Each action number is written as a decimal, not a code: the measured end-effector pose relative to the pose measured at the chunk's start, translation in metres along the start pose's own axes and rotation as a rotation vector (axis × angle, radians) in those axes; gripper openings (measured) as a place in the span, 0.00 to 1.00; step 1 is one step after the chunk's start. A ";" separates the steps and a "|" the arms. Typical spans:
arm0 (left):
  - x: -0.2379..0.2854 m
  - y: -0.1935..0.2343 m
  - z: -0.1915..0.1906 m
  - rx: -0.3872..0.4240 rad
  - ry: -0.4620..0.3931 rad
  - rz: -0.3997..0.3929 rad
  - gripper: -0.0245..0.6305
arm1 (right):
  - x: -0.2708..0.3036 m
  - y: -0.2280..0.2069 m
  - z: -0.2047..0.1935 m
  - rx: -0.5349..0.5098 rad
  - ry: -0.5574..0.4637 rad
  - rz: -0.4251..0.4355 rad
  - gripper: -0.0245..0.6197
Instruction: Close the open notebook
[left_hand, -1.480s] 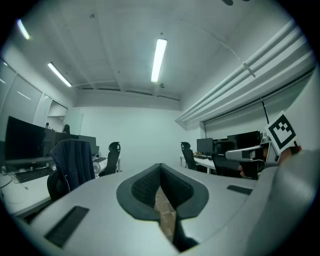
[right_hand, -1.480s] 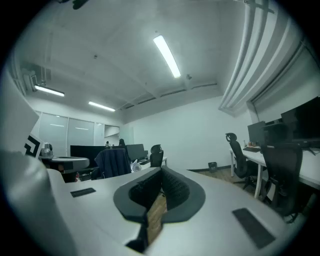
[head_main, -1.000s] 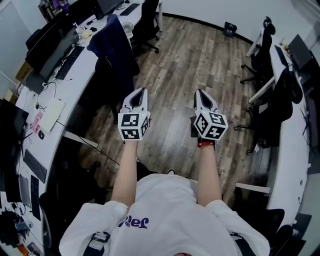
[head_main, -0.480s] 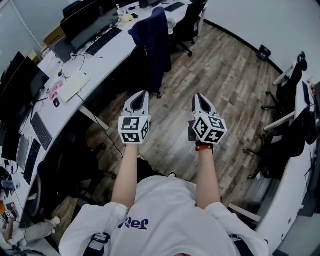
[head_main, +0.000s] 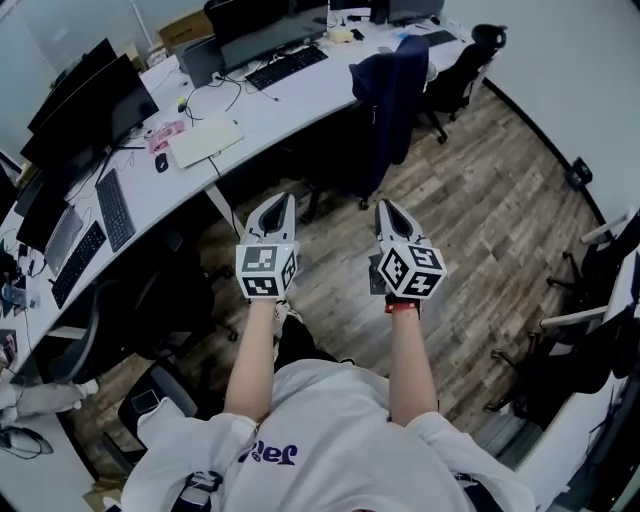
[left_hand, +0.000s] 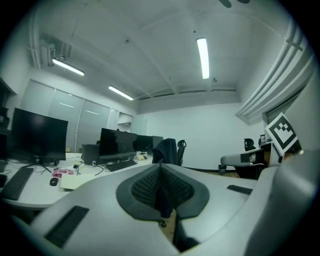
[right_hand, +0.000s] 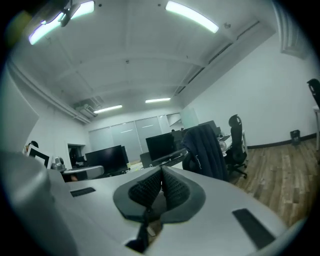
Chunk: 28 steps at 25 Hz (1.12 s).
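Your left gripper (head_main: 273, 203) and right gripper (head_main: 388, 208) are out in front of you, side by side and close to level, over the wooden floor (head_main: 480, 200). In the left gripper view the jaws are clenched, the dark ribbed pads (left_hand: 142, 187) pressed face to face with nothing between them. It's the same in the right gripper view: the pads (right_hand: 142, 191) meet along one seam and the jaws are empty.

The notebook (head_main: 205, 141) lies flat and pale on the long white desk (head_main: 300, 95), ahead of your left jaws and off to their left, well apart from both grippers. From the left gripper view it sits low and to the left of the jaw tips. No view shows it sharply enough to tell how its pages lie.

Just beyond the notebook, farther left of the jaws, is a small pink item (head_main: 166, 132), with a dark mouse (head_main: 161, 162) beside the notebook's near corner. A black keyboard (head_main: 285, 66) and a row of dark monitors (head_main: 90, 95) sit further back on the desk. Straight ahead of your right jaws is a chair draped with a dark blue jacket (head_main: 392, 85), pushed against the desk edge.
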<state>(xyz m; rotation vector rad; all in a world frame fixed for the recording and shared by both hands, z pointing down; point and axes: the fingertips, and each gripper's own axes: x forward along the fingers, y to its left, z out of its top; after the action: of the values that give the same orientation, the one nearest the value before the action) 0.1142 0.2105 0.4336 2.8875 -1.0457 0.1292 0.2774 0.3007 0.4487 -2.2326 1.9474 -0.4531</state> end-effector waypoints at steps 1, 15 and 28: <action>-0.002 0.011 0.000 -0.003 0.000 0.019 0.07 | 0.010 0.009 -0.001 -0.006 0.006 0.023 0.06; 0.009 0.156 0.002 -0.018 -0.009 0.239 0.07 | 0.153 0.113 -0.007 -0.093 0.071 0.254 0.06; 0.028 0.294 0.038 -0.005 -0.040 0.343 0.07 | 0.282 0.228 0.002 -0.129 0.080 0.402 0.06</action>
<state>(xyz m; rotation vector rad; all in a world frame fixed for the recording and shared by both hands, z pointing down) -0.0502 -0.0364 0.4086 2.6882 -1.5366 0.0853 0.0960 -0.0114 0.4151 -1.8385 2.4512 -0.3731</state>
